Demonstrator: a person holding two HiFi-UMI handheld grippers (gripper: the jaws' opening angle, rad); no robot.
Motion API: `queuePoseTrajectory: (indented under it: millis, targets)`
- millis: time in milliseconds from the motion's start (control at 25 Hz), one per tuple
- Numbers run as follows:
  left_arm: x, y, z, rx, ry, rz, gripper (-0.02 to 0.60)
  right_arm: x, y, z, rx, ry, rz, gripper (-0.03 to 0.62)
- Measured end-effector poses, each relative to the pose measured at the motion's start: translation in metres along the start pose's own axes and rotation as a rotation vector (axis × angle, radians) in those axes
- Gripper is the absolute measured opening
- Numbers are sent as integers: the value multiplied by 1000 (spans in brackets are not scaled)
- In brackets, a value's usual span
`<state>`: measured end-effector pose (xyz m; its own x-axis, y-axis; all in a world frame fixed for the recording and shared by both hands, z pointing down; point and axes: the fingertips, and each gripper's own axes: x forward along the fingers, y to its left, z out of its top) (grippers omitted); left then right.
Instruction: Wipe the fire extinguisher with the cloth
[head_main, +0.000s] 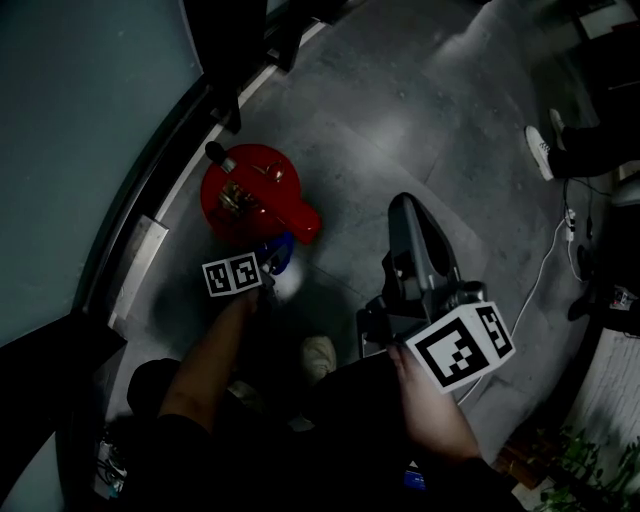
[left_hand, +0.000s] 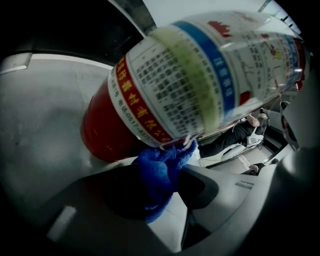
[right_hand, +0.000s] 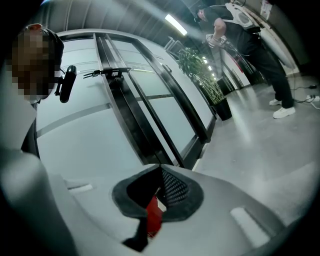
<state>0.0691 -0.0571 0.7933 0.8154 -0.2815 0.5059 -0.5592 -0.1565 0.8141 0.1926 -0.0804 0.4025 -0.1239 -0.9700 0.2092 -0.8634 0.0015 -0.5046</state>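
Observation:
The red fire extinguisher (head_main: 250, 190) stands on the grey floor beside the glass wall, seen from above. In the left gripper view its printed label (left_hand: 200, 75) fills the upper frame. My left gripper (head_main: 272, 262) is low at its near side, shut on a blue cloth (left_hand: 162, 172) whose top edge presses against the cylinder's red body (left_hand: 105, 125). The cloth (head_main: 280, 252) shows as a blue patch by the marker cube. My right gripper (head_main: 405, 208) is held up to the right, away from the extinguisher, jaws shut (right_hand: 161, 172) with nothing between them. A red sliver shows low in their gap.
A dark-framed glass wall (head_main: 150, 200) runs along the left. Another person's white shoes (head_main: 540, 150) and a white cable (head_main: 545, 270) lie at the right. That person (right_hand: 250, 40) and a potted plant (right_hand: 207, 80) stand farther off. My own shoe (head_main: 320, 355) is near me.

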Motion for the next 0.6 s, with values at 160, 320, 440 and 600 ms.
queuePoseTrajectory:
  millis: [160, 320, 440, 600]
  targets:
    - [3, 16, -8, -14, 39, 56, 164, 3, 0, -2, -18, 13, 1, 3]
    - [-10, 8, -18, 59, 107, 22, 164, 13, 2, 2, -21, 4, 1, 3]
    - [-41, -7, -21, 146, 145, 17, 164, 21, 6, 7, -15, 7, -38, 3]
    - [-108, -53, 16, 211, 66, 111, 163, 17, 22, -8, -122, 48, -90, 3]
